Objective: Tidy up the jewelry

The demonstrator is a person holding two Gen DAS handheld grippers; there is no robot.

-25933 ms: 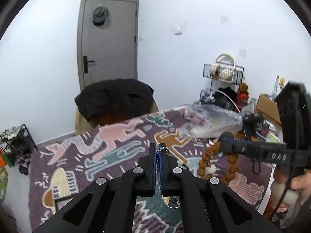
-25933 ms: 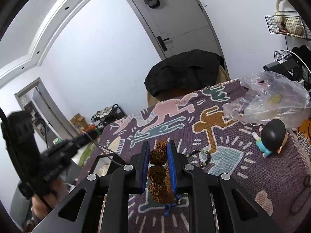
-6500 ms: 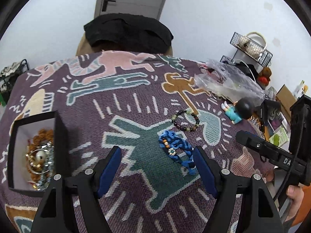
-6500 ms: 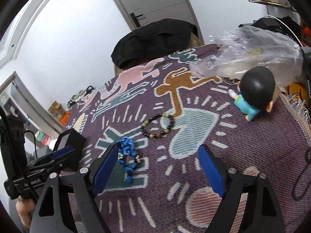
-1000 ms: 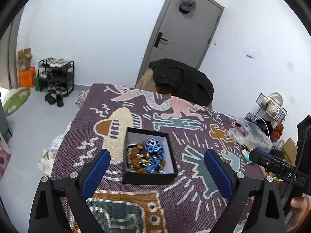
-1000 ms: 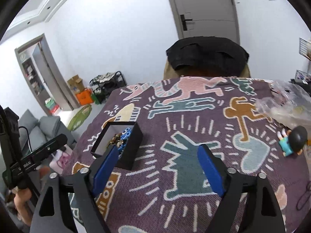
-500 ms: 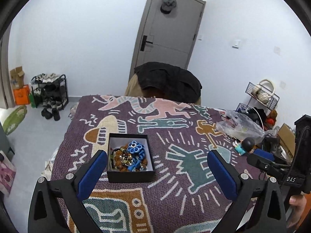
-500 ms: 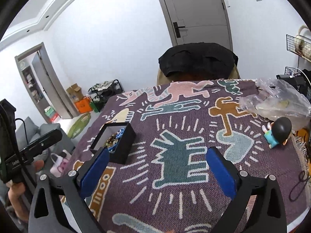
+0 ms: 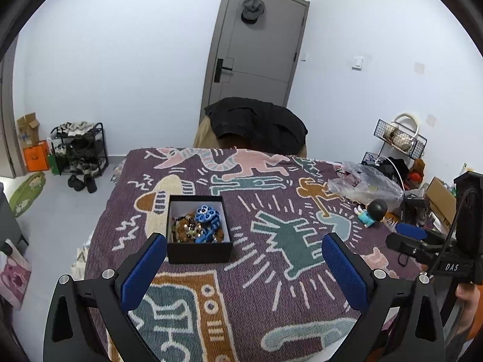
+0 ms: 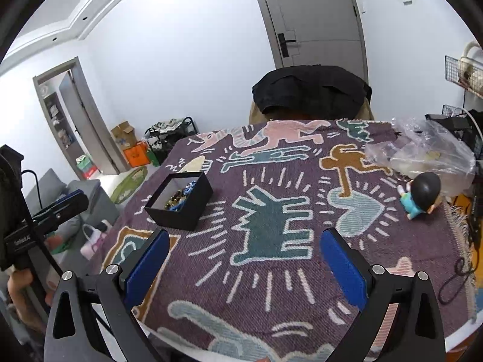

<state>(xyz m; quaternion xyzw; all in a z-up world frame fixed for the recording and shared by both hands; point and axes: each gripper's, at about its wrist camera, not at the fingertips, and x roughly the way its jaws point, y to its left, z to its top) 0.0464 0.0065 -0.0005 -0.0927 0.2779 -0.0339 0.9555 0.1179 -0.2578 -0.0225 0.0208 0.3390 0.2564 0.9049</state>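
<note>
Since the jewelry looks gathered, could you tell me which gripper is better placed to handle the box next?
Probably the left gripper: the box lies just ahead of its left finger, with the jewelry in view. From the right gripper the box lies farther off to the left. Both are open and empty.

Left gripper [image 9: 244, 264]: jaws spread wide, blue pads bare, raised off the surface.
Right gripper [image 10: 243, 259]: jaws spread wide, blue pads bare, raised likewise.
</note>
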